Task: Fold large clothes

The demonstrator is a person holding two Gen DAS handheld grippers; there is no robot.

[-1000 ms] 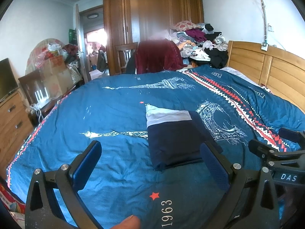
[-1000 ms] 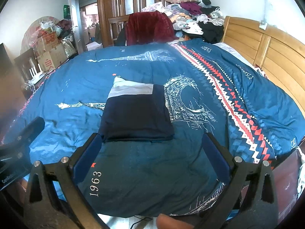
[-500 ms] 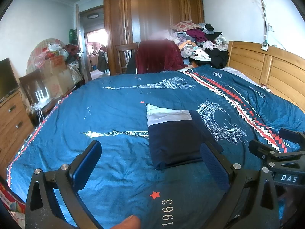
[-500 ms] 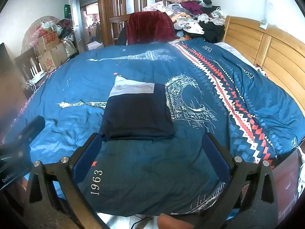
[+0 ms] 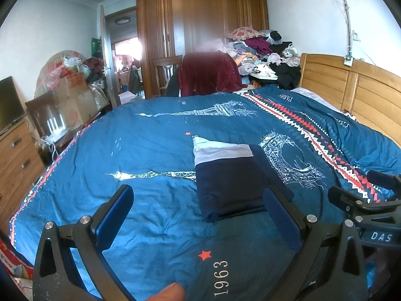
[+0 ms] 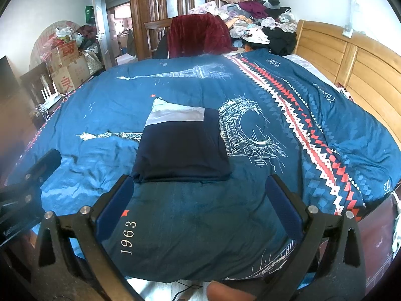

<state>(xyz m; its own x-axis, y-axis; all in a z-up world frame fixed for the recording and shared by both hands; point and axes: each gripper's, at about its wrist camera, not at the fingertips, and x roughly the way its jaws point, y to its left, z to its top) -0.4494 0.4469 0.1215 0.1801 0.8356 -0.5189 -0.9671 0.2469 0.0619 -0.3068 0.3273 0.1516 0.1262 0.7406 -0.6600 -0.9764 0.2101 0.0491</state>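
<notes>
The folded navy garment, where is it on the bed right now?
In the right wrist view the folded navy garment lies mid-bed on the blue duvet, left of the printed arch, beyond the open right gripper.

Both the left tongs point(image 5: 198, 204) and the right tongs point(image 6: 199, 193) gape wide and empty, level, pointing toward twelve o'clock.

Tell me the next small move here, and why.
Probably fetch the next piece from the clothes pile: the navy garment already lies folded flat on the bedspread, and both the left hand-held gripper and right hand-held gripper hover open, empty.
</notes>
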